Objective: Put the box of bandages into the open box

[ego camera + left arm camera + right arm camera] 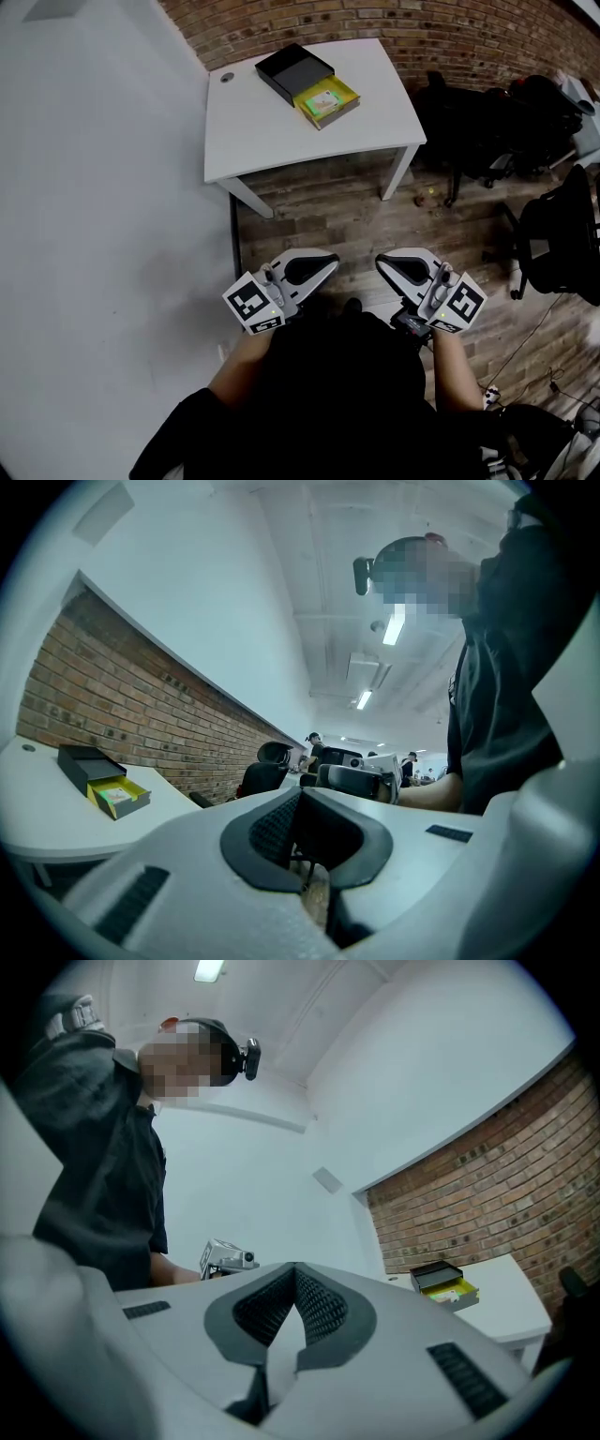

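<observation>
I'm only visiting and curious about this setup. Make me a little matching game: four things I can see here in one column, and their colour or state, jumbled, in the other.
Things:
1. table
2. open box
3. office chair
4. right gripper

Colour or state:
a. black
b. shut, with nothing in it
c. white
d. yellow

Pairs: 1-c, 2-d, 3-a, 4-b
</observation>
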Action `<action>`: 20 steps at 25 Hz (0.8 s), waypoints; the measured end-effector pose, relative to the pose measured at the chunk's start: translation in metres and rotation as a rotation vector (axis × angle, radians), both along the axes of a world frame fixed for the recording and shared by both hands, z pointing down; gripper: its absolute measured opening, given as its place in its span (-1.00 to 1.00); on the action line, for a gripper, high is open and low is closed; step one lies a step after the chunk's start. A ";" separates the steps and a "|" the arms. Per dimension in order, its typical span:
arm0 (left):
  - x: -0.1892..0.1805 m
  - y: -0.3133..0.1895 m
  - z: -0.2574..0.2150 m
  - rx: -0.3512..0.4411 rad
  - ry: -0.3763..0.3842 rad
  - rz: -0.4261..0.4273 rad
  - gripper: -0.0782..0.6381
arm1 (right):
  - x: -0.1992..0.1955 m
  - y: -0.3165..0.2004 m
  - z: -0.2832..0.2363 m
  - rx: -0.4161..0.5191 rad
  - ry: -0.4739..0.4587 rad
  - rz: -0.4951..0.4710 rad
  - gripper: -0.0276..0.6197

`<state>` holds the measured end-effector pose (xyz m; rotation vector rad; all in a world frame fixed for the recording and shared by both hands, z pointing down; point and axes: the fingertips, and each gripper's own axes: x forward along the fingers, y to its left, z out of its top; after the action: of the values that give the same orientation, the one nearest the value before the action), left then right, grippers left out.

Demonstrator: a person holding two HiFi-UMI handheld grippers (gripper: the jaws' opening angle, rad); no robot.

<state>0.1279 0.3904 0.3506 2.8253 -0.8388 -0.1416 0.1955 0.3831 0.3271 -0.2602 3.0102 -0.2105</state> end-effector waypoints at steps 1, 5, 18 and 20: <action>0.003 0.001 0.001 -0.003 0.000 0.002 -0.74 | 0.003 0.002 0.002 -0.002 0.002 -0.004 -0.90; 0.016 0.005 0.003 -0.007 -0.009 0.008 -0.74 | 0.016 0.005 0.004 -0.003 0.004 -0.001 -0.90; 0.053 0.005 0.003 0.000 -0.075 0.064 -0.74 | 0.051 0.003 0.007 -0.018 -0.030 0.077 -0.90; 0.061 0.004 0.003 0.000 -0.083 0.073 -0.74 | 0.056 0.005 0.012 -0.026 -0.022 0.078 -0.90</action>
<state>0.1885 0.3941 0.3532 2.8740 -0.7506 -0.0139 0.2519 0.3878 0.3386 -0.3740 2.9707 -0.2434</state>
